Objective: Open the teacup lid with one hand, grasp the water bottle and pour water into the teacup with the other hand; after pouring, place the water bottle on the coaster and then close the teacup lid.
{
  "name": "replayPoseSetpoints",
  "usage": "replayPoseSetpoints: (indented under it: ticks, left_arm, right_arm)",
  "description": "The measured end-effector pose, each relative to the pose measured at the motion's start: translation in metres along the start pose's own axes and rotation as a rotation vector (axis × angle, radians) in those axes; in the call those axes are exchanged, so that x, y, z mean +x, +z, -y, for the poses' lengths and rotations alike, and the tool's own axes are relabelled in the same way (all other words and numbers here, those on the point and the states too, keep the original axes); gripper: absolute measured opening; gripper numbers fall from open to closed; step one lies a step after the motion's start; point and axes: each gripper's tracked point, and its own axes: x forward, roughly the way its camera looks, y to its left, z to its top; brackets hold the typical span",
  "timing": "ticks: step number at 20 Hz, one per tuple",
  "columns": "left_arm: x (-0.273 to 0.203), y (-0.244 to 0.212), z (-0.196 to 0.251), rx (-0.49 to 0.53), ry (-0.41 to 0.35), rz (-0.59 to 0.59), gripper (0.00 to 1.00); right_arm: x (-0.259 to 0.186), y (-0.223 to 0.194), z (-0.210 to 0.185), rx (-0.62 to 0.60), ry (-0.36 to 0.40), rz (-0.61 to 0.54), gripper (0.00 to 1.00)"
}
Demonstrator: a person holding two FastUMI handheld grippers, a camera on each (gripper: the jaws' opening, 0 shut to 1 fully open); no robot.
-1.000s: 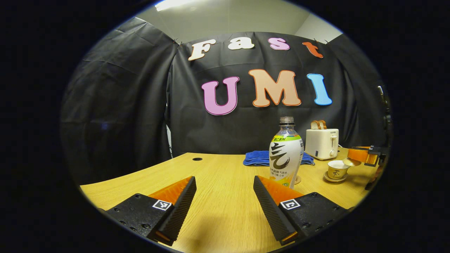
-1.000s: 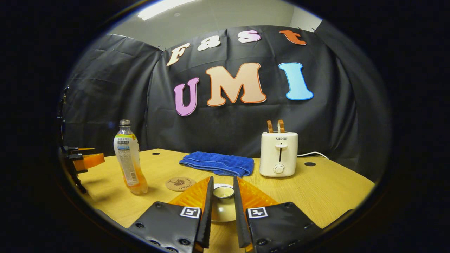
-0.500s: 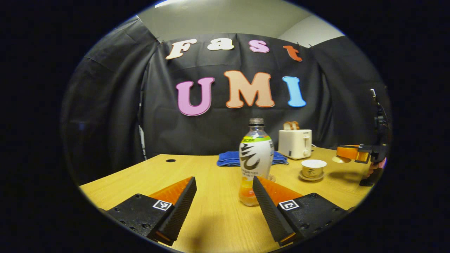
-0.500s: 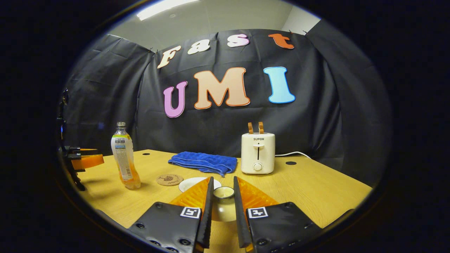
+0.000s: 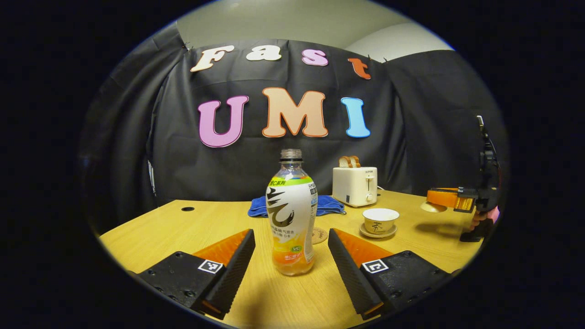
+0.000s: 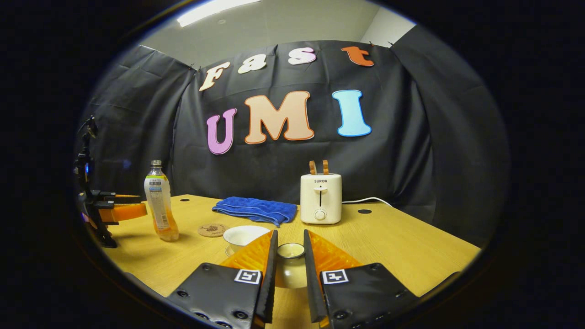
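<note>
toaster (image 6: 320, 198) holding bread, upright | blue towel (image 6: 254, 209) just beside it | wooden table (image 6: 402, 246)

You're working in a staged recording booth set up inside an office-like room: black cloth (image 6: 411, 151) hangs as walls beyond your fingers, a plain ceiling with a strip light (image 6: 215, 10) shows above it, and a wooden desk (image 6: 411, 246) with cable holes carries a toaster (image 6: 321, 198) and folded blue towel (image 6: 254, 209)

Black cloth walls (image 6: 137, 114) enclose a wooden table (image 6: 411, 246) under a ceiling light (image 6: 215, 10).
</note>
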Motion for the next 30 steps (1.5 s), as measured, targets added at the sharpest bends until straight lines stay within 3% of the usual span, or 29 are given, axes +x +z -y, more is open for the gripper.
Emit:
replayPoseSetpoints:
  ticks: [9,13,16,23,30]
  left_arm:
    - [0.047,-0.016,0.001,-0.002,0.036,-0.095,0.94]
    - [0.055,-0.023,-0.003,-0.005,0.062,-0.140,0.85]
    - [0.059,-0.028,-0.003,-0.007,0.071,-0.174,0.69]
    - [0.059,-0.031,-0.004,0.004,0.082,-0.196,0.58]
    - [0.067,-0.033,0.006,0.201,0.144,-0.243,0.52]
  right_arm:
    - [-0.002,0.001,0.005,0.001,0.014,-0.002,0.36]
    - [-0.003,0.002,0.004,0.000,0.018,-0.002,0.35]
    - [-0.003,0.001,0.004,0.000,0.022,-0.003,0.34]
    - [-0.004,0.001,0.004,0.000,0.025,-0.003,0.34]
    - [-0.003,0.001,0.011,0.000,0.004,-0.001,0.33]
